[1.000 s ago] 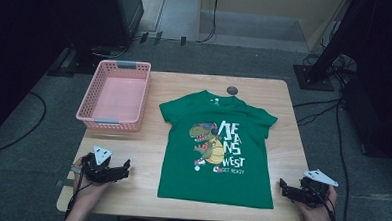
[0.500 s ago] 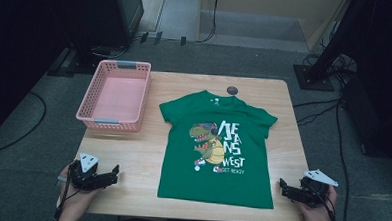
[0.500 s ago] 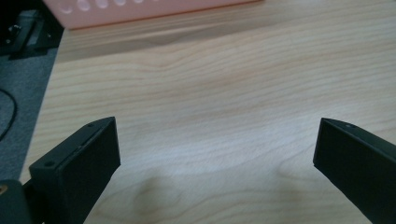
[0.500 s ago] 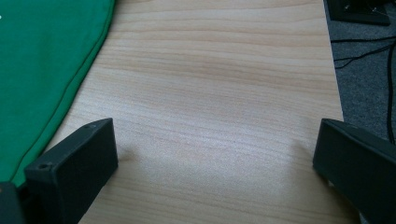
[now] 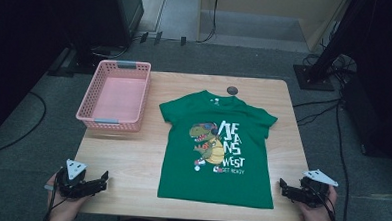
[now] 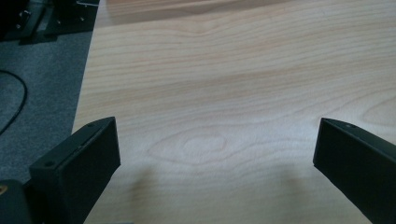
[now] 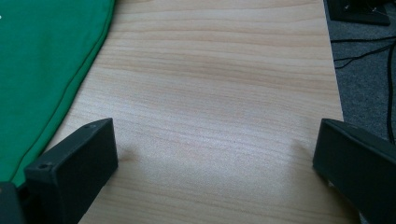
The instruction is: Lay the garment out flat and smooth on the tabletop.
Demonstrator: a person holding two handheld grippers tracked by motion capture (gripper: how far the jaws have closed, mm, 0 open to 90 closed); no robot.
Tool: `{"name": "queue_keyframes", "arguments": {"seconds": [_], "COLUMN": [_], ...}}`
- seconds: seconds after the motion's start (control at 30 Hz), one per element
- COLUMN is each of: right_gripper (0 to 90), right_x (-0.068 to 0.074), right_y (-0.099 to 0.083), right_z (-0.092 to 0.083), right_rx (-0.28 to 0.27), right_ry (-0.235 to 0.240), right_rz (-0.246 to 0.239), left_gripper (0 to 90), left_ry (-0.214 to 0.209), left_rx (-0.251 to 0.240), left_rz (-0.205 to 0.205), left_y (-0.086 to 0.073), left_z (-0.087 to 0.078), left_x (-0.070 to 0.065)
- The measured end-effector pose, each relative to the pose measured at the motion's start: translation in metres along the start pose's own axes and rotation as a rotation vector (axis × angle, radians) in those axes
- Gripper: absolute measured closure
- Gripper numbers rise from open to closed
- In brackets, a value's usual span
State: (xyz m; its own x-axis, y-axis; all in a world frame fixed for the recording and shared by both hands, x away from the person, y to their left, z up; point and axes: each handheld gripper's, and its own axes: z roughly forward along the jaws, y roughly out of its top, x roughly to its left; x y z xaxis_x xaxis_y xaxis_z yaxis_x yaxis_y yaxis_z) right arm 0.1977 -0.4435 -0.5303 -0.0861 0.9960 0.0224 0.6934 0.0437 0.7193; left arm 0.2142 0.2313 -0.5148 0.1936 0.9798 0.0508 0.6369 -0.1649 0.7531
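Ahead of the left tongs, whose jaws stand wide apart, bare table runs free up to the pink basket, whose walls block the far corner on that side. To their inner side the green shirt lies flat, no barrier in height. The right tongs, also spread wide, have an open strip of bare wood ahead, with the shirt's hem edge just beside their inner jaw. A small dark round thing sits beyond the collar.
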Motion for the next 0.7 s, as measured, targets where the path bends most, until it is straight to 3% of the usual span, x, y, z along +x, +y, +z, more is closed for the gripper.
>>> {"name": "queue_keyframes", "arguments": {"seconds": [0.4,0.7], "right_gripper": [0.0,0.0], "right_x": [0.000,0.000], "right_y": [0.000,0.000], "right_z": [0.000,0.000], "right_rx": [0.000,0.000], "right_ry": [-0.001,-0.001], "right_rz": [0.000,0.001], "left_gripper": [1.1,1.1], "left_ry": [-0.029,-0.042], "left_rx": [0.012,0.006], "left_rz": [0.007,0.014], "left_y": [-0.015,-0.020], "left_z": [-0.009,-0.009], "left_x": [0.013,0.015]}}
